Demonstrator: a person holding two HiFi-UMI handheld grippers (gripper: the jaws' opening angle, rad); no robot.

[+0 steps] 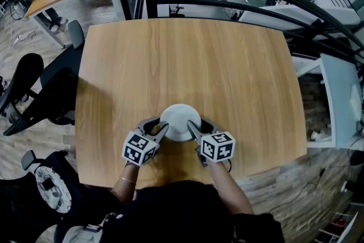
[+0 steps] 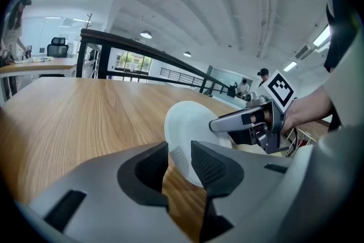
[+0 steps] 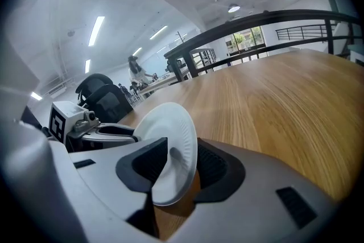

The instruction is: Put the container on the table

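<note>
Your white container (image 1: 180, 120) rests on the wooden table (image 1: 187, 60), at the lower centre of the head view. Your left gripper (image 2: 179, 152) and right gripper (image 3: 181, 157) flank it. Each has its jaws parted, with the container's rim loosely between them and not clamped.

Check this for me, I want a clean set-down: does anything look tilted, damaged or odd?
Nothing stands out. The container appears to sit level on the table, intact, nothing spilled. The left tongs and right tongs are open, straddling its rim.
</note>
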